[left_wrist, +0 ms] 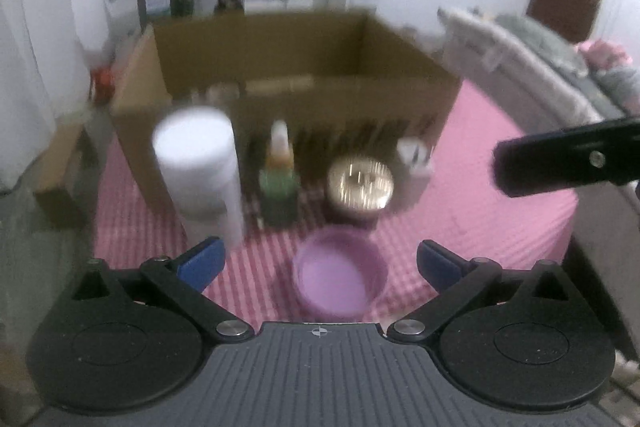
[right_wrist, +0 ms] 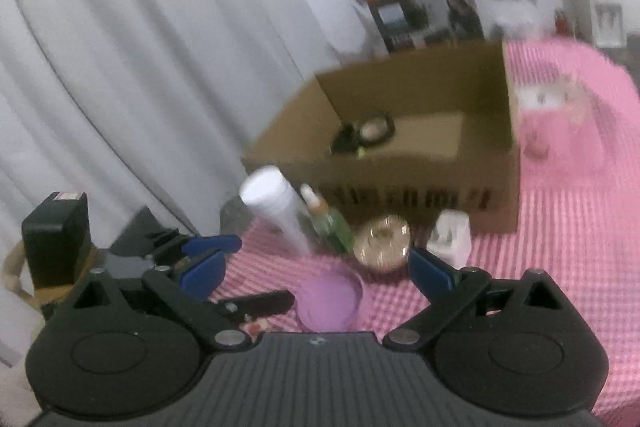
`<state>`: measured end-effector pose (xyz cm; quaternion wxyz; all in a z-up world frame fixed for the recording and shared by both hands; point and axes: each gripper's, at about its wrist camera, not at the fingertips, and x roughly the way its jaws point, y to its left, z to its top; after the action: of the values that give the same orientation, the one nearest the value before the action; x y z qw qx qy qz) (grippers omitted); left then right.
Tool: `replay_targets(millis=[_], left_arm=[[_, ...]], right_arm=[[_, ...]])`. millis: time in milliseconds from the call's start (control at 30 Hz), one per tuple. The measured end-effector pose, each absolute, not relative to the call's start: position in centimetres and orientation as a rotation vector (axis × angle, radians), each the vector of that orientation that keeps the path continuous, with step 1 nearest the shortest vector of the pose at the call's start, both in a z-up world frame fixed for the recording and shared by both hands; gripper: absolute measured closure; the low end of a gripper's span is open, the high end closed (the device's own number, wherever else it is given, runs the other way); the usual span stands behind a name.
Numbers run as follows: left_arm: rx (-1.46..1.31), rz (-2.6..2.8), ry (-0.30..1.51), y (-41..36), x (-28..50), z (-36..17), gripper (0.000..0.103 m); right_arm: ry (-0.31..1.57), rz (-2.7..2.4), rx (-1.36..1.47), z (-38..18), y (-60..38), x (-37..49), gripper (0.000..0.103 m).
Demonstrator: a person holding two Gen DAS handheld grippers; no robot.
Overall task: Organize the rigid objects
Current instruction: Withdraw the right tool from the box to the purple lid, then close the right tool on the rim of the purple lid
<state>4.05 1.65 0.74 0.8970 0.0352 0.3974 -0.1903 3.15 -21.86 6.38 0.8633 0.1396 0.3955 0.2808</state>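
The purple bowl (left_wrist: 340,277) lay nearest, just ahead of the left tongs (left_wrist: 320,263), whose blue pads stood wide with nothing between them. It looked like thin, light, rigid plastic, probably easiest taken by pinching its rim. Behind it, on the pink checked bed (left_wrist: 500,227), stood a row close against the front of the box (left_wrist: 304,67): a tall white bottle (left_wrist: 200,167), likely light and smooth enough to slip, best gripped around its body; a small green bottle (left_wrist: 280,187) with a pale nozzle, narrow and easily tipped; a gold-lidded jar (left_wrist: 360,183), squat and shiny, perhaps glass and heavier; and a small white thing (left_wrist: 414,163), too blurred to name. The right tongs (right_wrist: 316,267) were also spread wide and empty. Inside the box a round dark item (right_wrist: 366,133) already lay.
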Motion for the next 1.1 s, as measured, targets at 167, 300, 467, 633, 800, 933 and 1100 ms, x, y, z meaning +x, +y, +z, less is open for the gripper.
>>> replay_targets(millis=[167,300,467,633,800,933,1100], left_arm=[[0.162,-0.385,0.86,0.3,4.0,-1.6,0.004],[0.21,-0.407,0.869,-0.5,3.9,-2.4,0.01],[0.241,-0.423,0.891,-1.4,3.6,-3.7,0.028],[0.231,-0.453,0.895,-1.9,3.1,-3.6,0.035],[0.247,-0.474,0.887,-2.2,2.6,-3.5,0.031],[0.273,-0.475,0.894,-2.5,3.3,-3.7,0.028],[0.277,-0.478,0.907,-2.3,4.2,-4.2,0.027]], right_arm=[[0.97,0.578,0.293,2.5,-20.1,4.7,0.01],[1.061,0.578,0.262,-0.1,-18.7,6.0,0.028],[1.134,0.574,0.258,-2.1,-17.9,7.0,0.051],[1.148,0.563,0.263,-2.8,-18.1,7.1,0.071],[1.137,0.54,0.26,-2.0,-19.0,5.9,0.072],[1.129,0.525,0.237,-2.1,-19.0,6.0,0.072],[1.113,0.517,0.196,-2.4,-18.3,6.6,0.072]])
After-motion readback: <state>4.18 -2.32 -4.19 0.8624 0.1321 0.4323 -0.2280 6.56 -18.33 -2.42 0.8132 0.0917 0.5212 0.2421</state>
